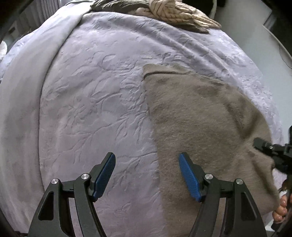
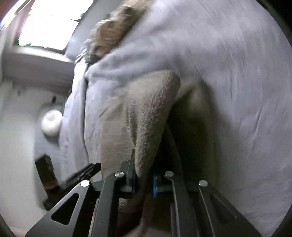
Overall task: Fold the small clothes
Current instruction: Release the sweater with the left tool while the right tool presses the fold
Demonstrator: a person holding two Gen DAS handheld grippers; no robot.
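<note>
While the brown fleece garment [image 1: 204, 116] lies spread on the lavender embossed bedspread [image 1: 94, 102], toward the bed's right-hand side and near its front edge, a fold is judged to be in hand. Going from the left, a smooth turned-back band of the bedspread runs along the left edge, and patterned cushions [image 1: 164, 11] rest at the far edge. The left gripper [image 1: 147, 173] is held spread wide and grasps nothing; its left blue pad hovers over bare bedspread, while its right blue pad [image 1: 188, 179] is over the garment's left margin. Further right, the right gripper [image 2: 144, 180] is clenched on a raised ridge of the garment [image 2: 146, 113], seemingly near its right edge, with fabric pinched between the pads and draped upward from the bed.

For a clean fold, the lifted edge is best carried across in a low, even arc toward the garment's left margin, with the cloth kept taut enough that no wrinkle is trapped. The free gripper can be used to pin the left margin, so the whole piece is not dragged across the slippery bedspread. Edges should be aligned before release.

No brand, label or legible writing is seen in either view.
</note>
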